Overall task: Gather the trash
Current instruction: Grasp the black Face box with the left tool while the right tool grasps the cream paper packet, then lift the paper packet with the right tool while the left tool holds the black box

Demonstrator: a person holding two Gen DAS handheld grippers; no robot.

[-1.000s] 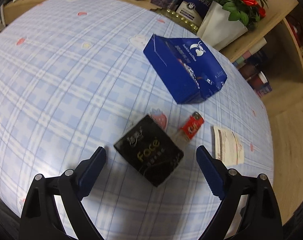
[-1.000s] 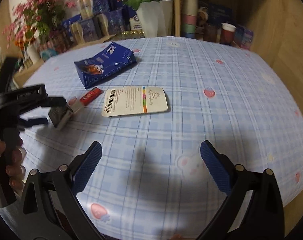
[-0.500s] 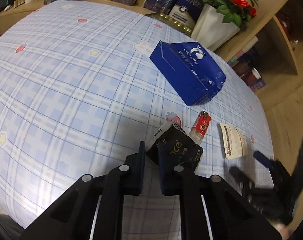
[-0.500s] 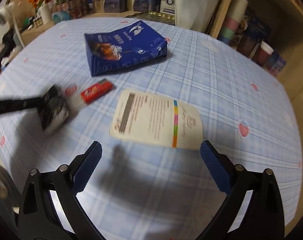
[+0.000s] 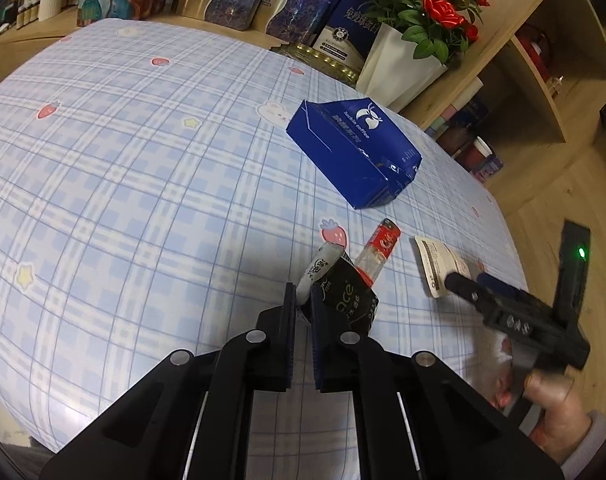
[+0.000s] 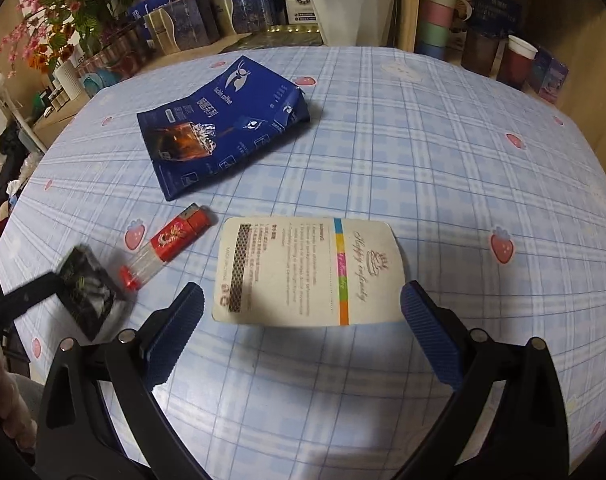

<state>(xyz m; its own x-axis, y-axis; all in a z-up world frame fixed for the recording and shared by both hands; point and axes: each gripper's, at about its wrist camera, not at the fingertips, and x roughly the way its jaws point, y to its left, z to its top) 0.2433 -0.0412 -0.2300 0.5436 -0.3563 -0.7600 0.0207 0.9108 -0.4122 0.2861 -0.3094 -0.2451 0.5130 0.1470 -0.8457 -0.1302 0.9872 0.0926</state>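
**Checked tabletop with shelving behind: my right gripper squares up to the paper card**

The surface is a round table (image 6: 443, 152) under a blue checked cloth printed with strawberries; wooden shelves, boxes and potted flowers stand behind it. My left gripper (image 5: 303, 312) is pressed together on a black tissue pack (image 5: 345, 300), pinching it by one edge; the pack appears lifted off the cloth, though I cannot be sure from these views. My right gripper (image 6: 303, 334) is spread wide and holds nothing.

The relation that matters is between the right gripper and the white paper card (image 6: 309, 272). The card lies flat directly ahead of that gripper, its near edge between the two fingertips, so the right hand is much the nearer one. Its long axis runs left to right across my view, crosswise to my fingers, and its printed lines read sideways, with the barcode strip at the left end and the coloured band toward the right.

A red lighter (image 6: 171, 244) lies just left of the card, pointing diagonally toward the blue coffee bag (image 6: 223, 128) farther back. Because the card is flat on the cloth, I judge that one finger must catch an edge before closing.
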